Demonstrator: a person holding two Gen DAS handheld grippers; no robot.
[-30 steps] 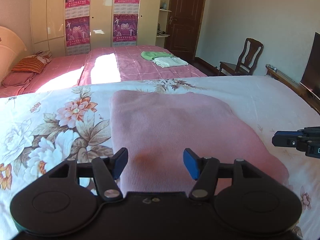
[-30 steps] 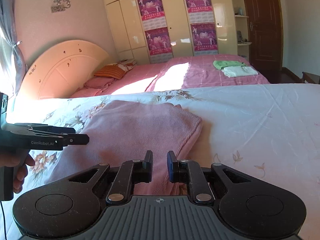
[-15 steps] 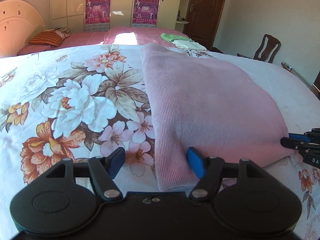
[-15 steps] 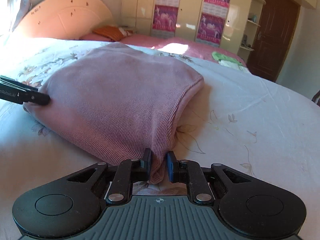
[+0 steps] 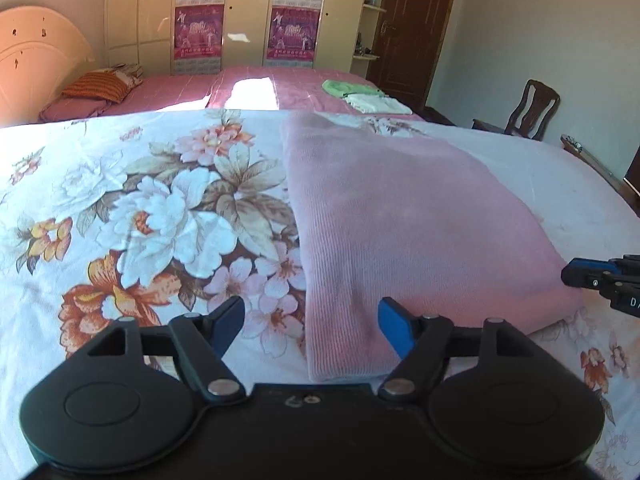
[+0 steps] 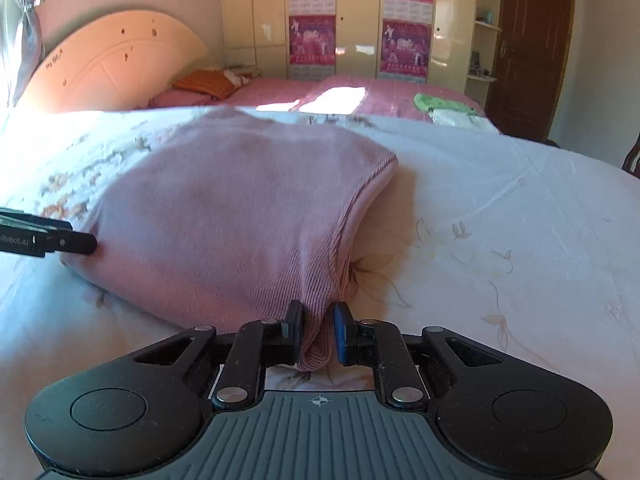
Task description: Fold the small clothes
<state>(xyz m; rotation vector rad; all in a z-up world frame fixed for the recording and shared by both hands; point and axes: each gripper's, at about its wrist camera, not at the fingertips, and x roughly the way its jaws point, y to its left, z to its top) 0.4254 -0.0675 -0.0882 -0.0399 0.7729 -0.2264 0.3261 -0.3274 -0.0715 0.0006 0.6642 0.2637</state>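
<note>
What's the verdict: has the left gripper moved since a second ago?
Yes. The left gripper shifted left across the floral bedsheet, from the pink garment's middle to its near-left corner.

Count: 1 pink garment (image 5: pixel 400 216) mid-frame, 2 grippers — left gripper (image 5: pixel 311 322) bottom, right gripper (image 6: pixel 318 330) bottom. 2 folded cloths upper right: green cloth (image 5: pixel 345 88), white cloth (image 5: pixel 378 103). 1 chair (image 5: pixel 530 110) right. 4 posters (image 5: pixel 289 32) top.

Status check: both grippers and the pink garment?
Left gripper open at near corner. Right gripper shut on pink garment. Nothing in the way.
</note>
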